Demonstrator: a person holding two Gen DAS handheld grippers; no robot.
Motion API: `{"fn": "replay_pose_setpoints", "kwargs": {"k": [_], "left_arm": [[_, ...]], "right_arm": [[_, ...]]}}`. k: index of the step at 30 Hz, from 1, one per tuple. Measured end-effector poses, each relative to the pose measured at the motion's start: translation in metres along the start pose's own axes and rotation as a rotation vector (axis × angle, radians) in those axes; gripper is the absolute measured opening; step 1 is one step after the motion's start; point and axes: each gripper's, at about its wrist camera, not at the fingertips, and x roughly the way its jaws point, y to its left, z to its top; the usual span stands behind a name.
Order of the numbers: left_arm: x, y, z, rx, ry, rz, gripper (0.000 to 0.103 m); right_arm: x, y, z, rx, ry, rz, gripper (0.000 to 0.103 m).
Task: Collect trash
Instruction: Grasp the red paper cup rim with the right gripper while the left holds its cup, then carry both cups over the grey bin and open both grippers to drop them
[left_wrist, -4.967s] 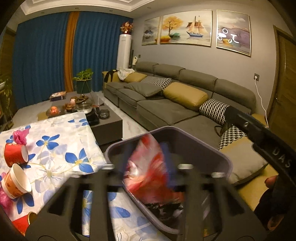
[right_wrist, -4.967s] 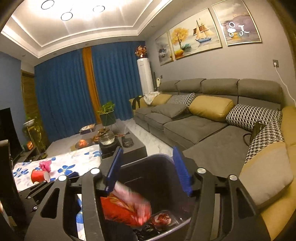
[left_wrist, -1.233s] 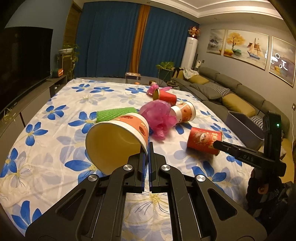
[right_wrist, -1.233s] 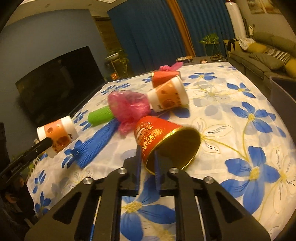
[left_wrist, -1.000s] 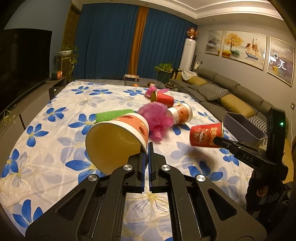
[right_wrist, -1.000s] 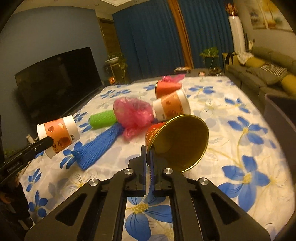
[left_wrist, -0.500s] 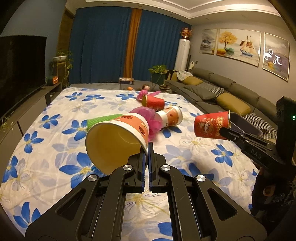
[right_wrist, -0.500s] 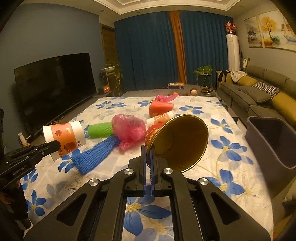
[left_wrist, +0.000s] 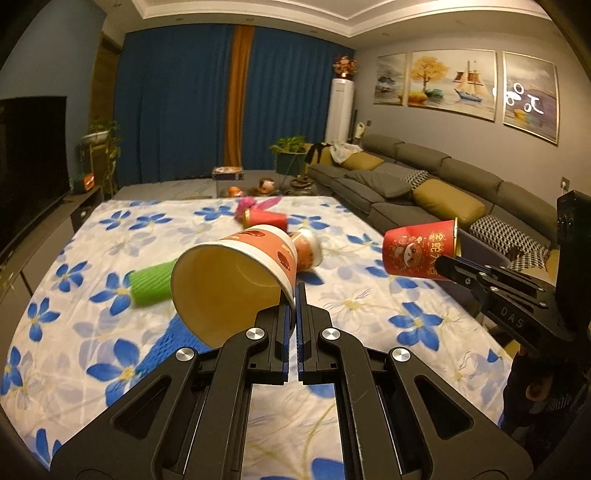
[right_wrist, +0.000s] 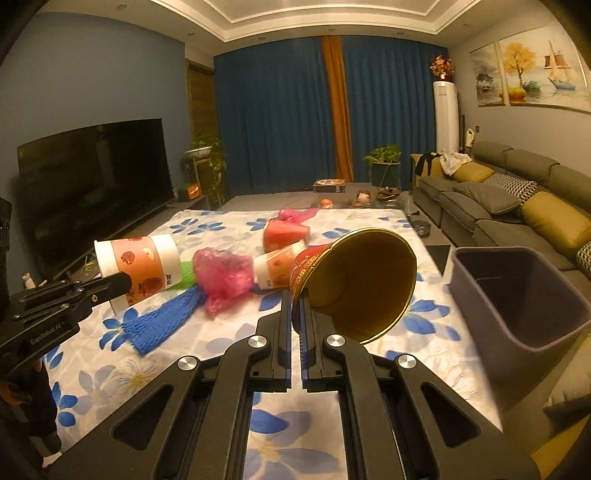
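Room: living room at night, blue curtains (left_wrist: 177, 107) at the back, grey sofa (left_wrist: 417, 181) on the right side of the left wrist view, paintings (left_wrist: 450, 83) on the wall above it.
Surface, left wrist view: flowered cloth (left_wrist: 92, 266) fills the lower and middle frame.
Left gripper: left gripper (left_wrist: 295, 295) at lower centre, jaws pinched together on the rim of the orange-and-white paper cup (left_wrist: 236, 280), whose open mouth faces the camera, raised off the cloth.
Right gripper, seen from the left: right gripper (left_wrist: 448, 262) enters from the right edge, clamped on the rim of the red cup (left_wrist: 419, 251), which is held on its side in the air.
Trash on the cloth, left wrist view: green sleeve (left_wrist: 149, 282) left of the held cup; blue net (left_wrist: 162, 347) below it; another cup (left_wrist: 308, 251) and a red cup with pink wrap (left_wrist: 264, 218) further back, blurred.
Surface, right wrist view: same flowered cloth (right_wrist: 436, 317), television (right_wrist: 92, 184) at left.
Right gripper, own view: right gripper (right_wrist: 296, 306) nipped on the rim of the red cup (right_wrist: 354, 280), gold inside facing the camera.
Bin: grey bin (right_wrist: 517, 299) at the right of the frame, just beside the cloth's edge, mouth up.
Left gripper, seen from the right: left gripper (right_wrist: 118, 286) at the left edge holds the orange-and-white paper cup (right_wrist: 136, 267) on its side.
Trash, right wrist view: pink bag (right_wrist: 221, 275) in the middle, touching the blue net (right_wrist: 162, 321) and a lying cup (right_wrist: 277, 271).
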Motion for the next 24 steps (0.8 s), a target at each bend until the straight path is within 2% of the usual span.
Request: {"fn": "replay_pose_setpoints", "kwargs": {"k": [11,24], "left_arm": [[0.019,-0.050,0.019,0.065,-0.013,-0.068,0.002],[0.063,-0.138,0.049,0.151,-0.032,-0.200,0.002]], "right_arm": [[-0.020,-0.045,0.011,0.018,-0.046,-0.095,0.004],[-0.041,-0.125,0.019,0.076,-0.099,-0.286,0.004]]}}
